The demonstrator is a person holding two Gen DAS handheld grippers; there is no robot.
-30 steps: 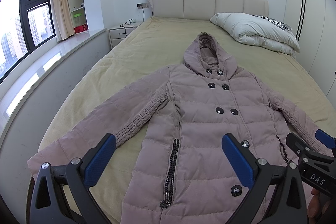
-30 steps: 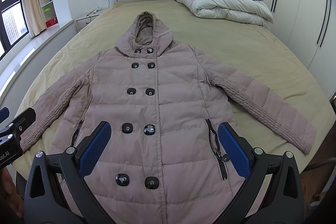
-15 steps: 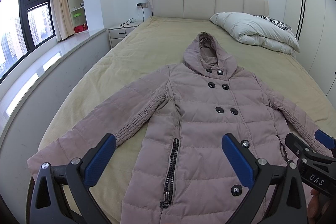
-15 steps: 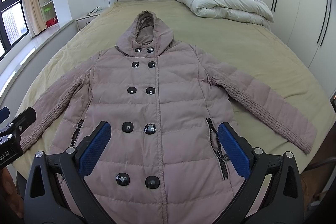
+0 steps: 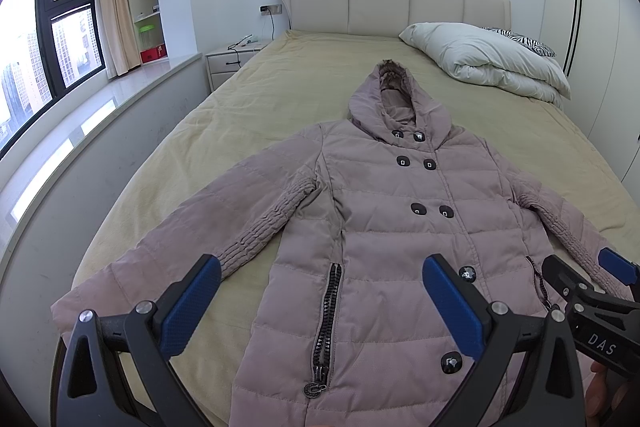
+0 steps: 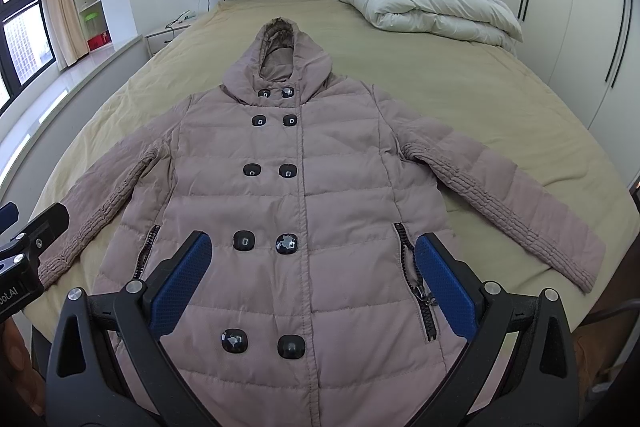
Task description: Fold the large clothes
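We hover both grippers over the spread coat, nothing gripped yet.

The coat lies front-up on the bed, buttoned, sleeves splayed so each can be folded inward. Our left gripper hangs spread wide above its near hem and zip pocket; our right gripper, equally wide and empty, frames the lower buttons just ahead of it.

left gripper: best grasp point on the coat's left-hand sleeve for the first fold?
Probably the cuff end of the sleeve. It lies flat and splayed away from the coat body on the bed, so its edge is free. Bring the open left gripper in from the outer side, low, pinching across the cuff.
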